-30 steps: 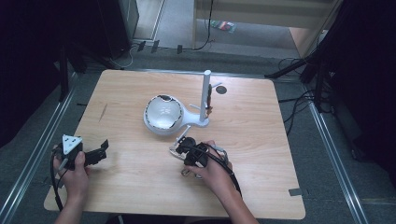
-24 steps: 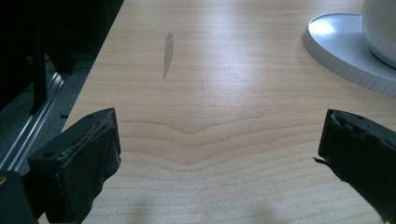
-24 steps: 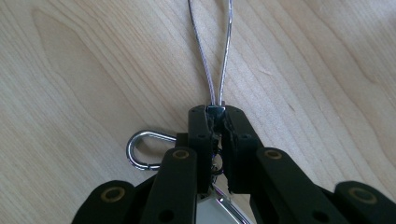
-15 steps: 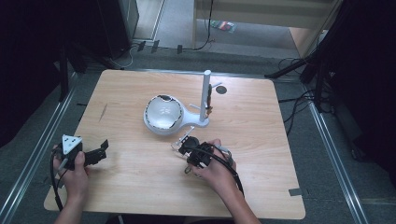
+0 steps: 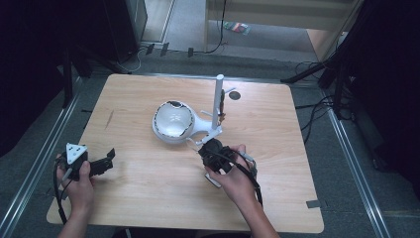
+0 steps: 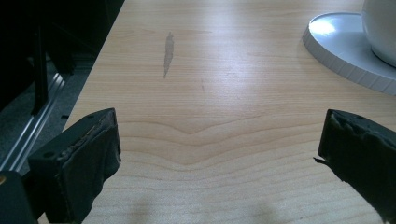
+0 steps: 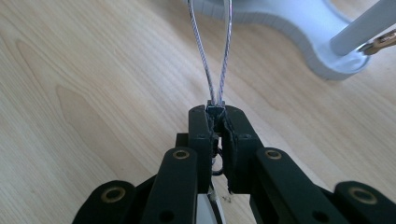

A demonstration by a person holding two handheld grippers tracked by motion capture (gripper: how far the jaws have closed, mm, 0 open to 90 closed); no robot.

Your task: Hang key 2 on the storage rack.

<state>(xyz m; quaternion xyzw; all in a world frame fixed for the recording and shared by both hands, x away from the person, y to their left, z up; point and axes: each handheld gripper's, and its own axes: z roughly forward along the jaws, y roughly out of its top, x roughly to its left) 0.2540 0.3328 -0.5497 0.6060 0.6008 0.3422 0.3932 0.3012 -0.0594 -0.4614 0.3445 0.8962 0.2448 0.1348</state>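
Already the right claw pinched a thin looped cord beside the white stand; hanging it on the post seemingly remained. The left claw hovered spread and empty above the surface.

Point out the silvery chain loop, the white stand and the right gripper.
silvery chain loop point(image 7: 212, 60), right gripper view, on its left strand.
white stand point(image 5: 218, 94), high view, on its upright post.
right gripper point(image 7: 215, 114), right gripper view, between its fingertips, clamped on the loop's end.
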